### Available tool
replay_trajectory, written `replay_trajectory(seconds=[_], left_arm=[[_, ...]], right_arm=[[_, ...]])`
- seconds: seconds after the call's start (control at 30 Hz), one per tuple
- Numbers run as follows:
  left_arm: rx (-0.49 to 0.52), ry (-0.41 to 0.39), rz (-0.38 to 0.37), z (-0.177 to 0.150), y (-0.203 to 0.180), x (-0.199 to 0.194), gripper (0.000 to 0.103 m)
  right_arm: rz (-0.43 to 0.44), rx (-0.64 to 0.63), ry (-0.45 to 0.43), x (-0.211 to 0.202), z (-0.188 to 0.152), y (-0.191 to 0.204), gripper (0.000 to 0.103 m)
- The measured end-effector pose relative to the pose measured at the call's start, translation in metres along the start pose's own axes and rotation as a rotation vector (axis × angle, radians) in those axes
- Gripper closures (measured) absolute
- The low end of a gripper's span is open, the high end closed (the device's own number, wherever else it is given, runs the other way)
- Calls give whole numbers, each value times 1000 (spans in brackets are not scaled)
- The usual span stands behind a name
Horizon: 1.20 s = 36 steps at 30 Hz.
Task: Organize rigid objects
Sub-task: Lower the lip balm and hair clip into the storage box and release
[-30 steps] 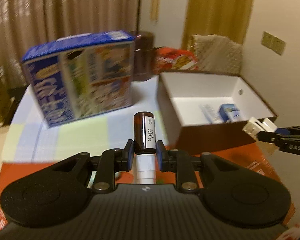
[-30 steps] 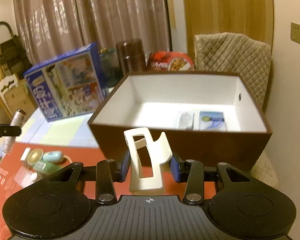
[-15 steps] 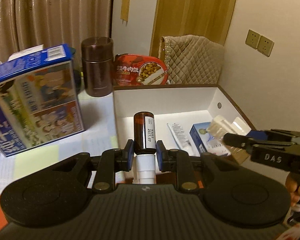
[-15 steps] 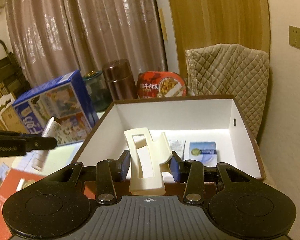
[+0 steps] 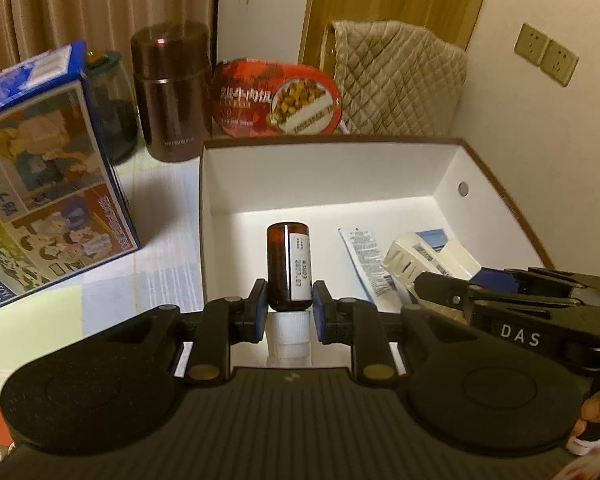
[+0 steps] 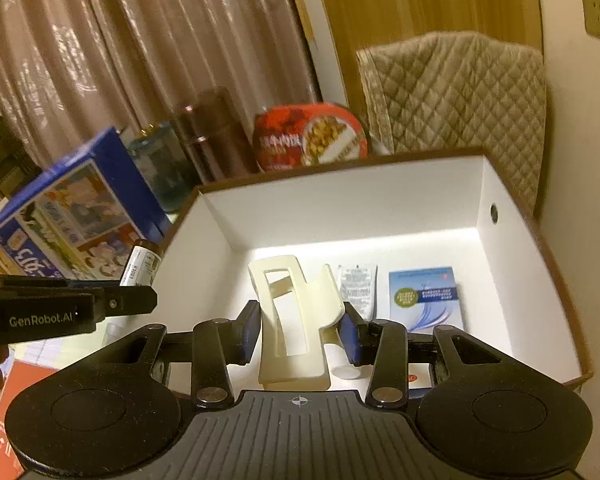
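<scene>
My left gripper (image 5: 288, 305) is shut on a brown bottle (image 5: 287, 266) with a white cap and holds it over the left part of the open box (image 5: 332, 142), which is brown outside and white inside. My right gripper (image 6: 300, 328) is shut on a cream plastic clip (image 6: 292, 320) above the box's floor (image 6: 420, 248). A white sachet (image 6: 358, 284) and a blue packet (image 6: 424, 296) lie in the box. The left wrist view shows the clip (image 5: 404, 258) at the right. The right wrist view shows the bottle (image 6: 140, 264) at the left.
Left of the box stands a blue picture carton (image 5: 52, 184). Behind it are a glass jar (image 5: 112, 112), a brown flask (image 5: 172, 92) and a red food bowl (image 5: 276, 98). A quilted chair back (image 5: 396, 76) and the wall close the right side.
Both grippers have moved forward from in front of the box to over its inside, each keeping its load. The bottle and the clip now hang above the box floor.
</scene>
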<state>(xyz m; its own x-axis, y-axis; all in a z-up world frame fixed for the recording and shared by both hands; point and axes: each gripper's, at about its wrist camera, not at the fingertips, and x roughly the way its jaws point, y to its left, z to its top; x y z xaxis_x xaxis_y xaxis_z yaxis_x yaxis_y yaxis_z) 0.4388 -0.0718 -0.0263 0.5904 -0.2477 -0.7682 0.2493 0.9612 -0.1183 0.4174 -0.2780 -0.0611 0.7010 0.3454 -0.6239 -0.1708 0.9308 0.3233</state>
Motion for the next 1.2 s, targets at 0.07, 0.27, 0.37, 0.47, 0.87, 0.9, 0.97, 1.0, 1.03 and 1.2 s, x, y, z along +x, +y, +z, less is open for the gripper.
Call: replay_trajectory(seconds=[0.07,0.27,0.37,0.47,0.87,0.9,0.97,1.0,1.03,1.2], left_arm=[[3,15,-2,1,1,9,84],[10,53,9,4,4,31,84],[19,60,10,6,5,39,84],[21,74,5,7,6,48,84],[87,58,-9,11,-1,54,78],[86,57,-10,11,-1,53,78],[80,57,-9,12,1,52,76],[78,56,-9,12,1,52,75],[78,55,-8,12,1,51,74],[69,58,-2,11,4,48,71]], right_arm=[[-3,13,18,9,1,-2,64],[-17,33,60,32,1,-4,64],[-23,41,76,40,2,-5,64],[-27,53,88,46,3,-7,64],[-41,87,114,58,1,-12,64],[-41,90,113,58,1,-12,64],[-38,94,111,59,1,-12,64],[-34,97,109,59,1,-12,64],[-22,103,105,59,1,-12,64],[6,112,97,57,3,-9,45]])
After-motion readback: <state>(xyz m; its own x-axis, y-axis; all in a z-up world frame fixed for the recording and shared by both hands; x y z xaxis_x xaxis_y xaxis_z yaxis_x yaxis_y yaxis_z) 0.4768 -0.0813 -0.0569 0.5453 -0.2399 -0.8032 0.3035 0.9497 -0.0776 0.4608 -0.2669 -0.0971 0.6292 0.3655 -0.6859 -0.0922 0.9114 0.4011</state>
